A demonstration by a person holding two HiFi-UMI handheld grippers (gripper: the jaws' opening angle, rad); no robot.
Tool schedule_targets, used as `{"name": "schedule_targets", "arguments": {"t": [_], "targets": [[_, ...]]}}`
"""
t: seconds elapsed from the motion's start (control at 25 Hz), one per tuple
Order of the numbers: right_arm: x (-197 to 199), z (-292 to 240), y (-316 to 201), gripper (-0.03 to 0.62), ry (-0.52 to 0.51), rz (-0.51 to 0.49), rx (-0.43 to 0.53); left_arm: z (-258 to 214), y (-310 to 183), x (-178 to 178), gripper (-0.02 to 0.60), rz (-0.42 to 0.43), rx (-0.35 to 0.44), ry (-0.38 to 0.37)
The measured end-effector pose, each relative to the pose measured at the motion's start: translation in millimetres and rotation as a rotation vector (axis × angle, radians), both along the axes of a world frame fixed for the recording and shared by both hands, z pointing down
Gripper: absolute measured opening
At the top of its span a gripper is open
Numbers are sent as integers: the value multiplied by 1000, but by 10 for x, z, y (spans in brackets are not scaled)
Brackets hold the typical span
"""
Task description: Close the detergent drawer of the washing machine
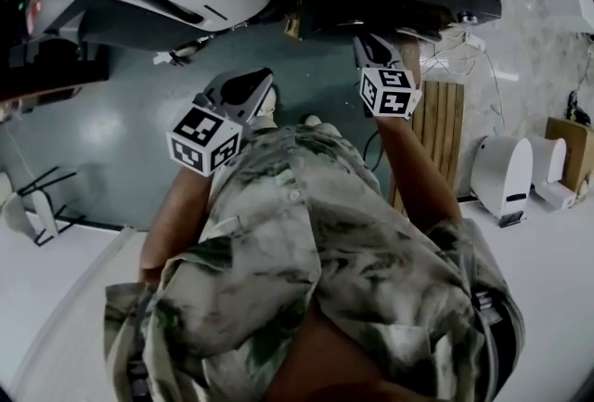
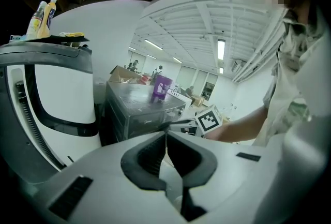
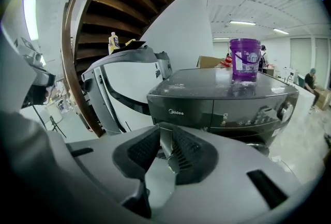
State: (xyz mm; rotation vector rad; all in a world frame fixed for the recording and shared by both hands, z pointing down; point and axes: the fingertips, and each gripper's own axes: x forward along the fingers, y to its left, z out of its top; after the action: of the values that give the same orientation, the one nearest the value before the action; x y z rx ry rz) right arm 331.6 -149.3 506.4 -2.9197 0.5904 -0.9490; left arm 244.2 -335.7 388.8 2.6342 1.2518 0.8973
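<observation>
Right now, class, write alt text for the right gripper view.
A dark grey washing machine stands ahead with a purple bucket on top; the right tool, jaws slightly apart and empty, points at its front.

Left gripper (image 2: 166,137) fills the foreground, dark pads meeting at the tips, nothing between them. Just past the tips is a dark washing machine (image 2: 132,112) with a purple bucket (image 2: 161,87) on its lid. Right gripper (image 2: 168,124) reaches in from the right toward the machine's upper front – contact unclear – with its marker cube (image 2: 209,119) and the person's bare forearm (image 2: 243,127) behind it. At left is a white appliance (image 2: 57,93) with two bottles (image 2: 43,15) on top. Patterned shirt (image 2: 297,57) at right edge.
</observation>
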Motion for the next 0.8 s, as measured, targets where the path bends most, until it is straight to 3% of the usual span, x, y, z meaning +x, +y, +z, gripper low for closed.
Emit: {"name": "schedule_targets", "arguments": {"t": [0.8], "targets": [[-1410, -732, 231, 32, -6, -231, 76, -95, 552, -837, 26, -47, 0, 12]]}}
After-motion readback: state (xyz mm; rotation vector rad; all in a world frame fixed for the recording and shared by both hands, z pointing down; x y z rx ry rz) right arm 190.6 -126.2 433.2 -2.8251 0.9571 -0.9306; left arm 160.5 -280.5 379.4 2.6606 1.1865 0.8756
